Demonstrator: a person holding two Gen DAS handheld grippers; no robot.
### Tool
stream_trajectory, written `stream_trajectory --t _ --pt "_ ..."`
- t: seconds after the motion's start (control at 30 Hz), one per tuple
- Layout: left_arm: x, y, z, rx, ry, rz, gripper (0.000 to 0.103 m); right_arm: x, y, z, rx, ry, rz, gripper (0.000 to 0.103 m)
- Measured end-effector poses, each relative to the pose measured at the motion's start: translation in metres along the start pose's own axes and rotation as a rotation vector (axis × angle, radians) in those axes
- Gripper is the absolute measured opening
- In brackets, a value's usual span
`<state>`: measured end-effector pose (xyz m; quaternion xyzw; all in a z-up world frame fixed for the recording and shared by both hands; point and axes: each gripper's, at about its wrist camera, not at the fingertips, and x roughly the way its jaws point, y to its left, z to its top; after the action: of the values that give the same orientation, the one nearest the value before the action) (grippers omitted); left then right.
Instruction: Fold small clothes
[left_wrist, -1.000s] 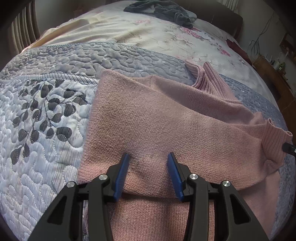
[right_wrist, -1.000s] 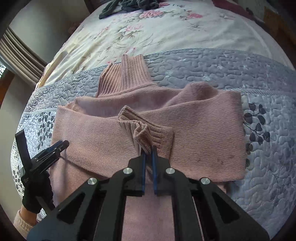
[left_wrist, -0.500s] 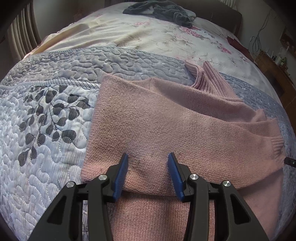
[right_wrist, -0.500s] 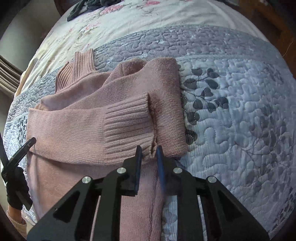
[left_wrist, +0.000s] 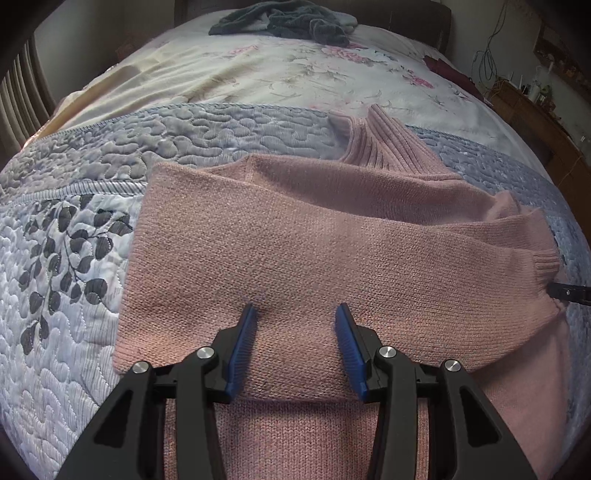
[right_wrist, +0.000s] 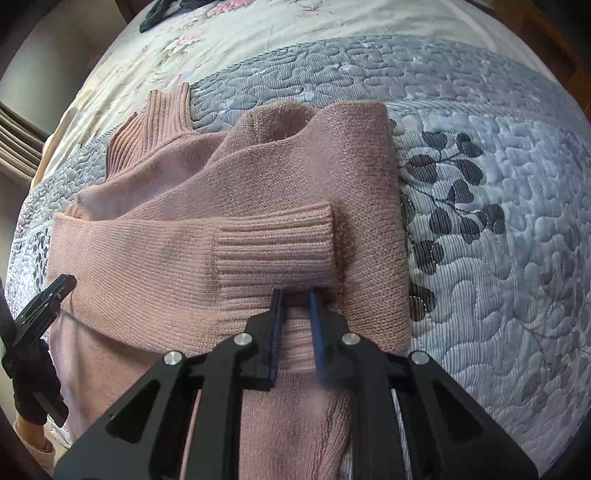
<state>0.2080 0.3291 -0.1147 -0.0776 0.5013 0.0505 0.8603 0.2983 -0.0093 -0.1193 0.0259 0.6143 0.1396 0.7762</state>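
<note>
A pink knit sweater (left_wrist: 317, 236) lies on the bed with its ribbed collar (left_wrist: 388, 144) pointing away. One sleeve is folded across the chest, and its ribbed cuff (right_wrist: 273, 247) rests flat near the sweater's right edge. My right gripper (right_wrist: 295, 306) is open a little, with the cuff's lower edge lying loose between its blue pads. The left gripper (left_wrist: 297, 325) hovers wide open over the folded sleeve near the sweater's left side, holding nothing. It also shows in the right wrist view as the left gripper (right_wrist: 44, 306) in a gloved hand (right_wrist: 29, 387).
The sweater rests on a grey-blue quilt (left_wrist: 74, 258) with a leaf print. Beyond it is a floral sheet (left_wrist: 280, 77) with a heap of dark grey clothes (left_wrist: 288, 18) at the far end. A wooden nightstand (left_wrist: 535, 107) stands at the right.
My right gripper carried the cuff rightwards across the chest, laid it flat, and its fingers have spread apart. The left gripper stayed open in nearly the same place.
</note>
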Motion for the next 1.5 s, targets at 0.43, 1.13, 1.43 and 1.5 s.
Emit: stream_trajectory --t 0.43,1.13,1.43,1.5 --pt "-0.013 -0.009 0.079 -0.001 -0.044 -0.065 0.052 -0.030 0.060 0.081 -0.116 -0.080 0.099 0.039" --pt "0.132 -0.033 0.190 -0.122 0.108 -0.229 0.043 0.119 0.127 0.220 -0.035 0.046 0.284 0.041" --pt "0.111 -0.036 0.192 -0.098 0.036 -0.297 0.012 0.081 0.124 0.216 -0.101 -0.037 0.349 0.007" --pt "0.096 -0.035 0.188 -0.083 -0.001 -0.327 0.011 0.063 0.124 0.209 -0.130 -0.064 0.378 0.007"
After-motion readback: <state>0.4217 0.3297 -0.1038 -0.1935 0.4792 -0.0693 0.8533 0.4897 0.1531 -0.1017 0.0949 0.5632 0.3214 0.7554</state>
